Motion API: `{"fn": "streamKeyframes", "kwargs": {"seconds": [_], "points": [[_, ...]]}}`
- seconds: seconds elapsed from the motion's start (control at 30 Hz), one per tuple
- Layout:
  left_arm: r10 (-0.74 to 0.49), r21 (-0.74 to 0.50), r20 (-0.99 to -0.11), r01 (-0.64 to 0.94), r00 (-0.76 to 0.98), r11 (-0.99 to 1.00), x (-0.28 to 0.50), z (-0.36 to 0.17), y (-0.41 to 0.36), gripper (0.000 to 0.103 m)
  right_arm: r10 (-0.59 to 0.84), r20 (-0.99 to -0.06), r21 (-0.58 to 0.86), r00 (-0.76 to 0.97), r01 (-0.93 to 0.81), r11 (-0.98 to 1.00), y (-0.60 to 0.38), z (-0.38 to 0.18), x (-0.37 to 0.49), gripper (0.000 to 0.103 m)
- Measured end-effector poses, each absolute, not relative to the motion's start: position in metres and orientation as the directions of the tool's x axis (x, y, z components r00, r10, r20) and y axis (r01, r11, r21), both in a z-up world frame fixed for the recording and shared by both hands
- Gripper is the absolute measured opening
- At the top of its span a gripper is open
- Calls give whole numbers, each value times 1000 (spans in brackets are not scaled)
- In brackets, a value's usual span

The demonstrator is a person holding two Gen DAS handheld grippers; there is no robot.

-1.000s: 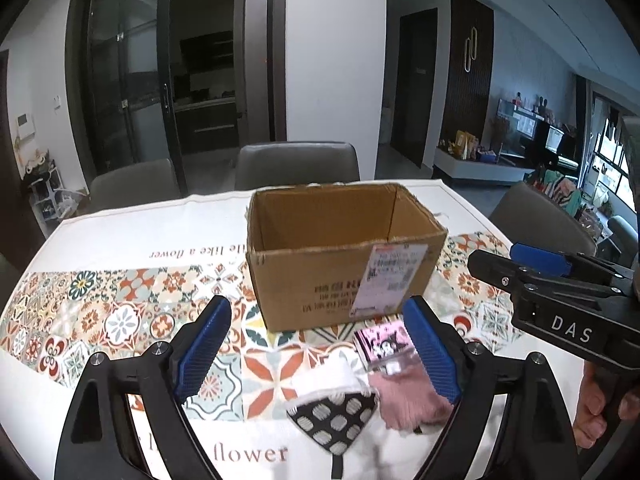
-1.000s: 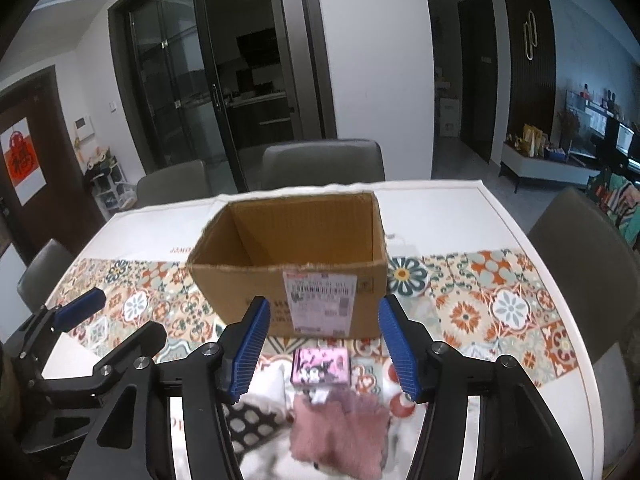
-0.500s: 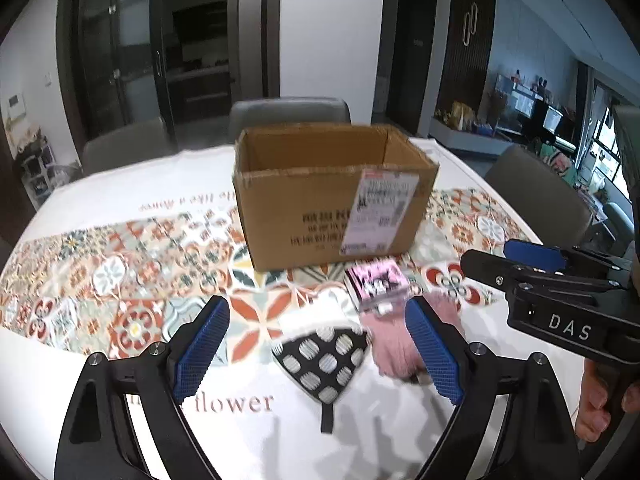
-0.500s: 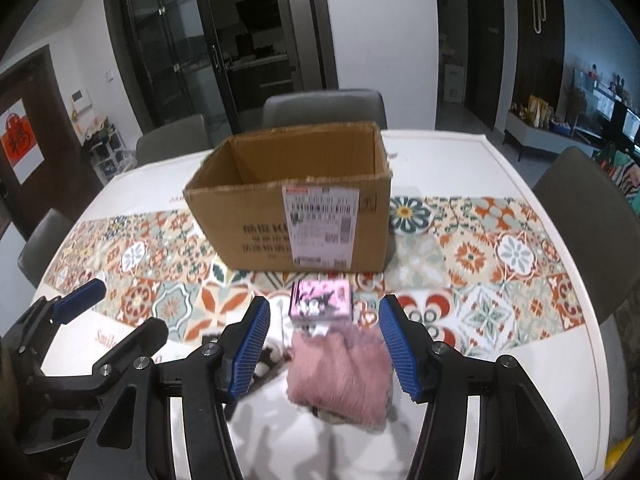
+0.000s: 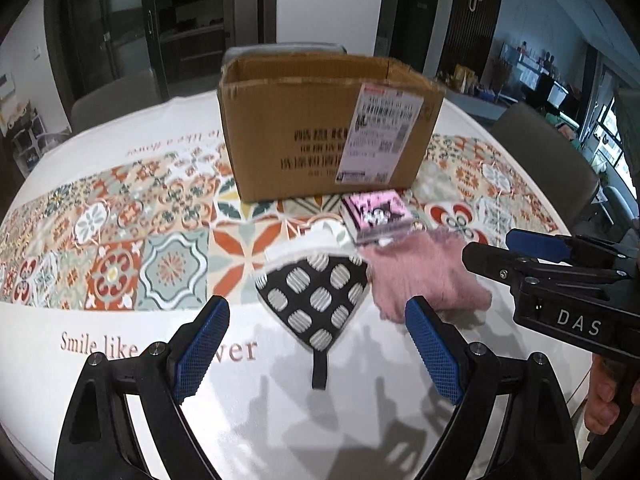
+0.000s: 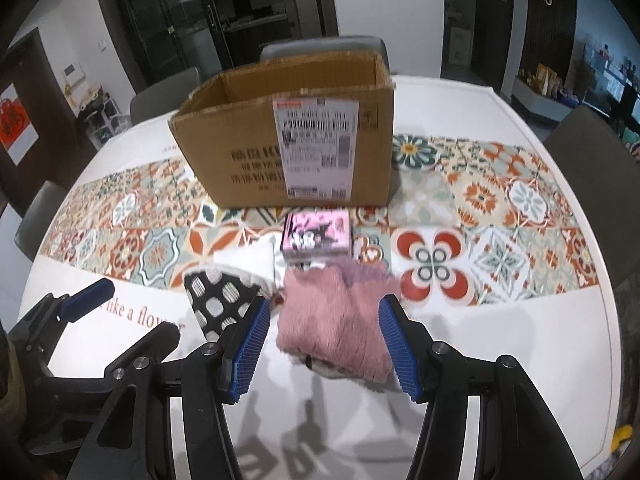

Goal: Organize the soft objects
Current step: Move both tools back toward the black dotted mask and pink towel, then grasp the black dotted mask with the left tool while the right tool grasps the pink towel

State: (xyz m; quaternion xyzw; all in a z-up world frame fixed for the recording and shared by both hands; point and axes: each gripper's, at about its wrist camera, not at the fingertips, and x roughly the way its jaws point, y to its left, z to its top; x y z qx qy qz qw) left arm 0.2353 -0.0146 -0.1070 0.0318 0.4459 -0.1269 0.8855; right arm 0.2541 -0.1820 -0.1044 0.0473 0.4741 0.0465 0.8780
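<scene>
1. A cardboard box (image 5: 320,128) stands open-topped on the surface (image 5: 120,128), which wears a white cloth with a band of coloured tile patterns; a shipping label (image 6: 316,146) is stuck to the side of the box facing the cameras.
2. Just in front of the box lies a small pink packet (image 5: 376,216) with a cartoon print.
3. In front of the box, nearer the cameras than the packet, a fluffy pink cloth (image 6: 336,324) lies in a heap, touching the packet's near edge.
4. Beside the pink cloth, also in front of the box, lies a black pouch with white dots (image 5: 316,300), its strap pointing away from the box; a white cloth (image 6: 248,258) lies partly under it.
5. The left tongs (image 5: 316,352) are spread wide and hold nothing, with the dotted pouch ahead between the blue pads.
6. The right tongs (image 6: 322,344) are also wide open, the pink cloth lying between the pads, not gripped.
</scene>
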Motion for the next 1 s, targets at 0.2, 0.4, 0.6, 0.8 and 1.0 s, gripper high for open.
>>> {"fn": "streamKeyframes", "kwargs": {"seconds": [0.2,0.4,0.6,0.8,1.0], "points": [[-197,-78,-839,245,507,966,235,-130,-14,90,123,-859,115,497,-48,992,-180,-122,255,58],[-186,-83,-870,237,456,968,238,-150,-12,90,121,-889,107,441,-56,993,-177,-140,259,58],[-189,-94,-888,237,418,967,244,-167,-11,90,118,-910,93,396,-80,992,-173,-156,265,58],[-185,-89,-894,243,409,966,255,-177,-15,90,131,-919,102,372,-97,990,-170,-166,275,58],[-183,-81,-893,252,411,964,268,-184,-20,90,141,-922,111,361,-102,989,-171,-173,283,58]]}}
